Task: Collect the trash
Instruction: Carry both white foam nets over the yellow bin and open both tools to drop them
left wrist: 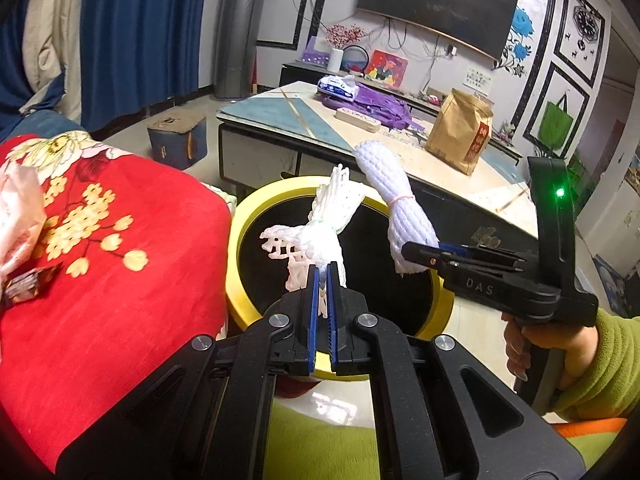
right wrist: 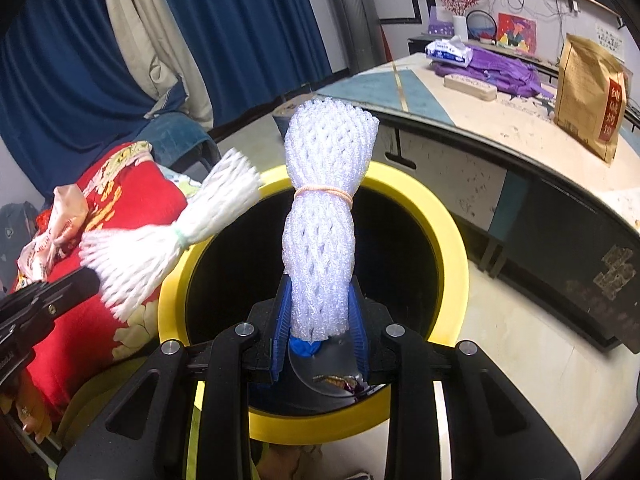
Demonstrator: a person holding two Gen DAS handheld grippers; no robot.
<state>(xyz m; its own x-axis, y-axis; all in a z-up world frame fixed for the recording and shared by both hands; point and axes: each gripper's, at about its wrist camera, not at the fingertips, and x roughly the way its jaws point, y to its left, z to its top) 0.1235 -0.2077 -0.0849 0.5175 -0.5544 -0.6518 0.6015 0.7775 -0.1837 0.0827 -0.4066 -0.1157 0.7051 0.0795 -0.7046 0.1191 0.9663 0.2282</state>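
On the far left, well apart from either gripper, a crumpled wrapper [left wrist: 18, 216] and a small dark packet [left wrist: 28, 286] lie on the red cloth [left wrist: 120, 280]. Next comes the left gripper [left wrist: 323, 276], its blue fingers [left wrist: 313, 312] pressed nearly together and pinching the lower end of a white foam net [left wrist: 324, 220] tied with a green band; the net runs up and away from the tips, fanning out to both sides (its loose end looks blurred in the right wrist view). Just beyond and below those tips is the yellow-rimmed bin [left wrist: 240, 236], its inside dark. Further right, the right gripper [right wrist: 320, 312] has its fingers [right wrist: 282, 316] closed onto the base of a second foam net [right wrist: 324, 208], which stands upright from between them, cinched by an orange band, over the bin [right wrist: 452, 248] mouth. The two nets are near each other, not touching. Behind them, right of both, a table [right wrist: 520, 136] carries a brown bag [right wrist: 588, 92].
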